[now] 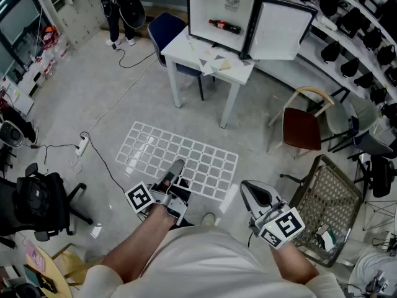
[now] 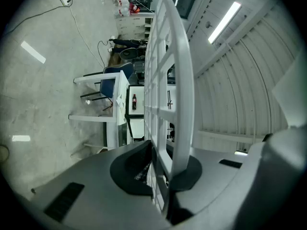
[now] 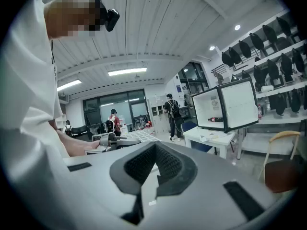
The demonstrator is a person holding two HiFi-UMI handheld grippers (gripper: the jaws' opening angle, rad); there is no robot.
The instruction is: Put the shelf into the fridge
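Head view showed the left gripper (image 1: 175, 174) clamped on the near edge of the white grid shelf (image 1: 192, 154), held out flat towards the open fridge (image 1: 211, 5) on the table (image 1: 185, 48) (well apart, presumably for carrying), while the right gripper (image 1: 251, 194) hung closed and empty.

White tabletop (image 1: 183, 47), on grey floor (image 1: 124, 85): carries one open mini fridge (image 1: 211, 5) and scattered paper pieces (image 1: 213, 58).
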